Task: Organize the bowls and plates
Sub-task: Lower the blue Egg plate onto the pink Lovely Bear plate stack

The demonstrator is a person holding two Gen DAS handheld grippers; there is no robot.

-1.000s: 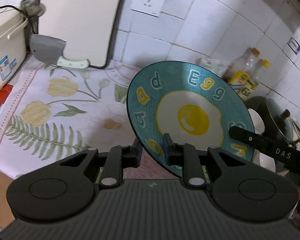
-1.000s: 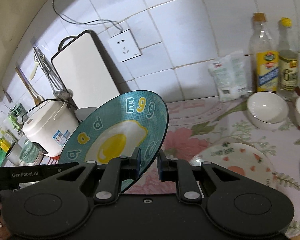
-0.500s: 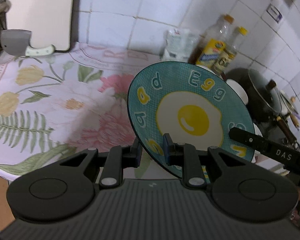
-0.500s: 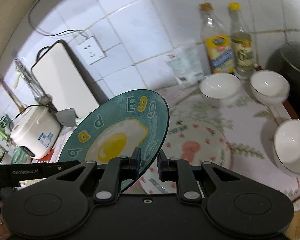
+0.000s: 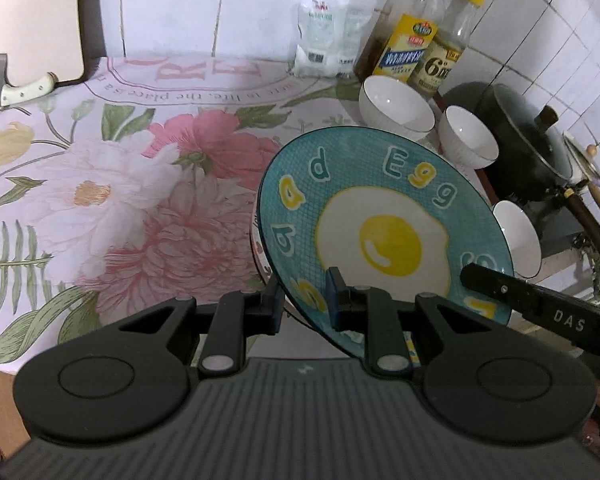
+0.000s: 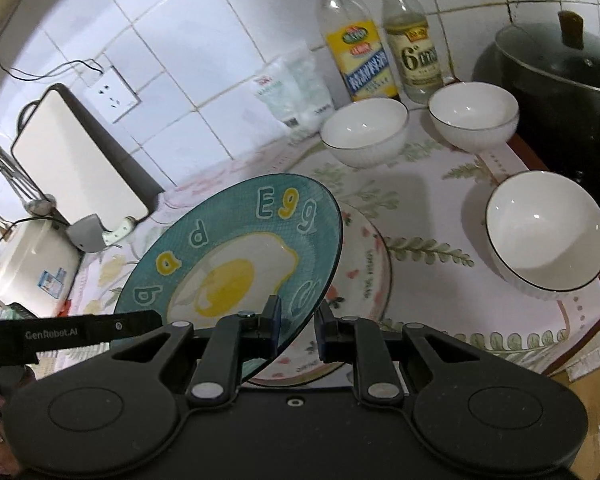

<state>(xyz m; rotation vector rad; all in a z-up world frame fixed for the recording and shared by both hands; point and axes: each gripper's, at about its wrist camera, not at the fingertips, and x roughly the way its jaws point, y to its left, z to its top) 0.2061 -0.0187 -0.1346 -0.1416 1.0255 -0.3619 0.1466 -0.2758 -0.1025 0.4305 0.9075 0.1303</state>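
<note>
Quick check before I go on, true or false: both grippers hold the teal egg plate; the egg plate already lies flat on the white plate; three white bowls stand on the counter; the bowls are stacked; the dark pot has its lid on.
1. Both grippers hold the teal egg plate. True: the left gripper and the right gripper each clamp its rim.
2. The egg plate lies flat on the white plate. False: it is tilted, held above it.
3. Three white bowls stand on the counter. True: back bowl, middle bowl, near bowl.
4. The bowls are stacked. False: each stands apart.
5. The dark pot has its lid on. True.
</note>
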